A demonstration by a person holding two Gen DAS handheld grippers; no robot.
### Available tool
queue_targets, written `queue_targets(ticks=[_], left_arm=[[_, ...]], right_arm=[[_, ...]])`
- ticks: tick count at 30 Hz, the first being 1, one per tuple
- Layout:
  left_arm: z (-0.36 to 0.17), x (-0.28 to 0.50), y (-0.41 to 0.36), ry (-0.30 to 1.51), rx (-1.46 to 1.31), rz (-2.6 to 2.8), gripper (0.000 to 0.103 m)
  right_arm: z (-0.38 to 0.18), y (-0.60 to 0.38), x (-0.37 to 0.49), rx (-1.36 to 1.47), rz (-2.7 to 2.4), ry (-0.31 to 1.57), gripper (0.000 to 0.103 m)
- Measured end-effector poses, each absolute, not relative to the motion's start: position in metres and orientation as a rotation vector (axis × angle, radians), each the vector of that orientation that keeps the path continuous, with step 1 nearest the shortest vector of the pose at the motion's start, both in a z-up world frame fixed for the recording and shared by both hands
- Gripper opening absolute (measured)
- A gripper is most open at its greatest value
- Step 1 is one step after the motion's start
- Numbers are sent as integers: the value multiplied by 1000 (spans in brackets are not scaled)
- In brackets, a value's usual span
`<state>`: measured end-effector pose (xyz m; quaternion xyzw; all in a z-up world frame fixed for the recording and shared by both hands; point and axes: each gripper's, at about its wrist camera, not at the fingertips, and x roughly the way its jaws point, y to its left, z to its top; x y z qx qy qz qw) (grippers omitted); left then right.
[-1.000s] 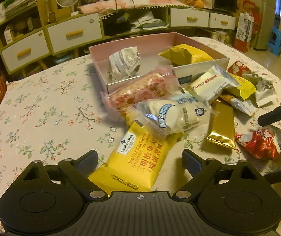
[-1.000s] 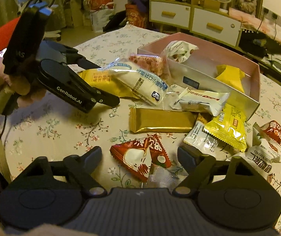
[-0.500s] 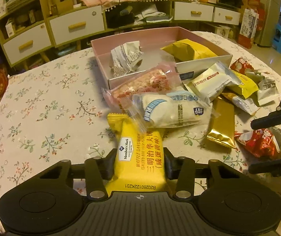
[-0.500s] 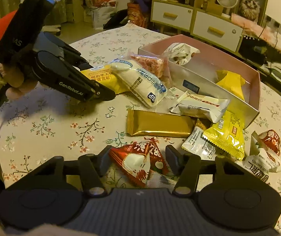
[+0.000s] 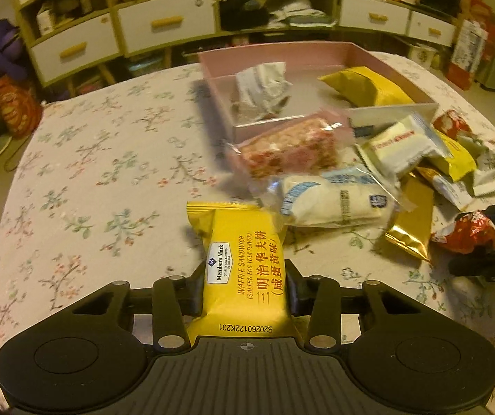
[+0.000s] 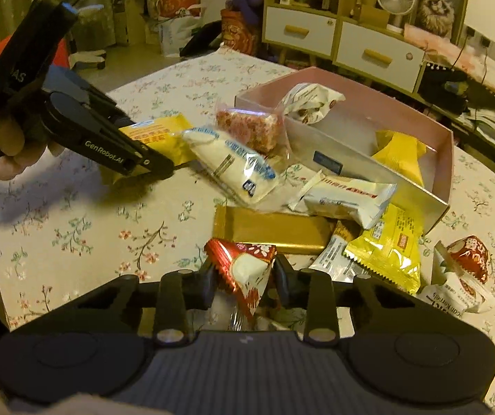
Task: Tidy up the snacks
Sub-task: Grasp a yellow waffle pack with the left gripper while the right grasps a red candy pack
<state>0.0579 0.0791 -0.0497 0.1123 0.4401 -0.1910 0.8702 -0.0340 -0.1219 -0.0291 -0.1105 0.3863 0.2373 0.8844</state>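
My left gripper (image 5: 245, 276) grips the near end of a yellow waffle sandwich packet (image 5: 244, 242), its jaws still closing and both pads pressed on the packet's sides. In the right wrist view the same gripper (image 6: 157, 169) reaches in from the left over that yellow packet (image 6: 157, 131). My right gripper (image 6: 244, 269) is closing too, squeezing a crumpled red snack packet (image 6: 247, 263) between its pads. The pink box (image 6: 351, 83) at the back holds a crumpled white packet (image 6: 309, 103) and a yellow packet (image 6: 399, 152).
Loose snacks lie in front of the box on the floral tablecloth (image 5: 109, 173): a white bread packet (image 6: 233, 162), a pink bar (image 6: 251, 128), a gold bar (image 6: 271, 228), a white packet (image 6: 348, 197), a yellow packet (image 6: 389, 249). Drawers (image 5: 164, 20) stand behind the table.
Both pairs of jaws have come in from wide open, the left onto the yellow packet and the right onto the red one. The red packet now stands crumpled between the pads.
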Motion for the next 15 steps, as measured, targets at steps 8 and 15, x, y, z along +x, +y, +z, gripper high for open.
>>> queue_targets(ticks=[8,15], left_arm=[[-35,62,92,910,190,-320,39],[-22,66,96,900,130,-271,39]], right_arm=[[-16,-125,-28,-181,487,772,30],[-5,-130,-17,-134,463,738,30]])
